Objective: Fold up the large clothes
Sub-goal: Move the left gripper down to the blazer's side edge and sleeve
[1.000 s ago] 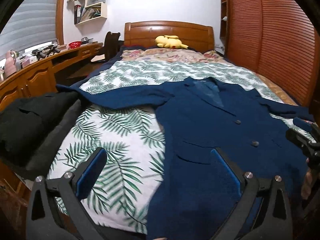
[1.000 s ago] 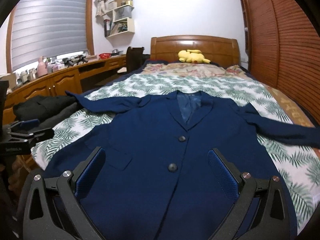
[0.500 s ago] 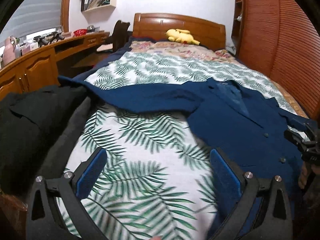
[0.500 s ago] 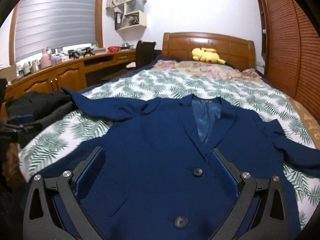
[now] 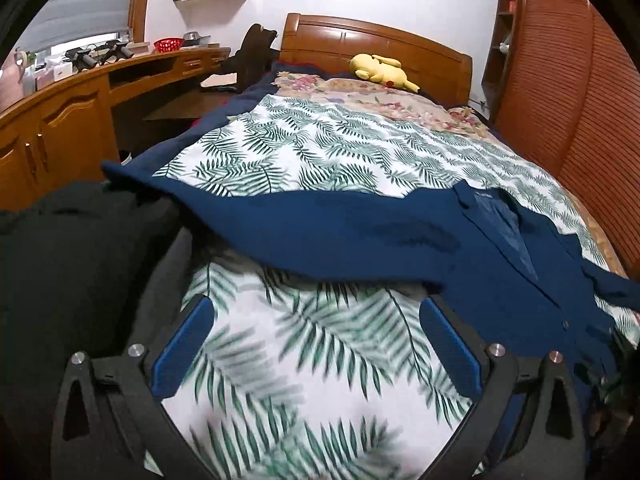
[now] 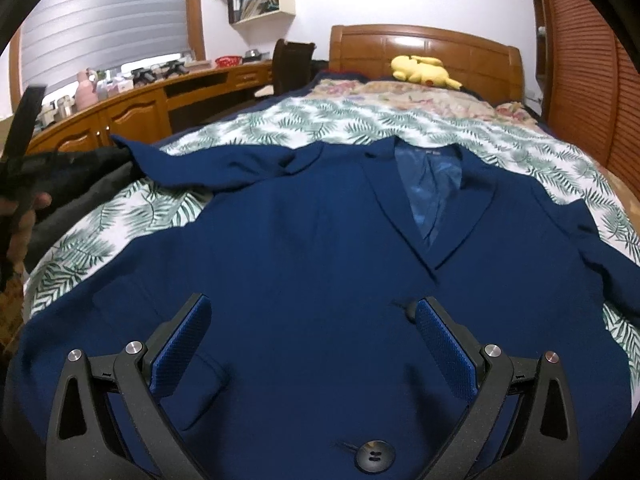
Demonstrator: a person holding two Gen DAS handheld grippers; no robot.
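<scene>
A navy blue blazer lies face up and spread flat on the bed, collar toward the headboard, both sleeves stretched out sideways. Its left sleeve reaches across the leaf-print sheet to the bed's left edge. My left gripper is open and empty, low over bare sheet just in front of that sleeve. My right gripper is open and empty, low over the blazer's front, between its two dark buttons. The left gripper also shows at the left edge of the right wrist view.
A dark pile of clothes lies at the bed's left edge, beside the sleeve end. A yellow plush toy lies by the wooden headboard. A wooden desk runs along the left; slatted wardrobe doors stand on the right.
My left gripper has moved left and forward, off the blazer's body toward the outstretched left sleeve. My right gripper has moved forward and lower over the blazer front. Both stayed open.
</scene>
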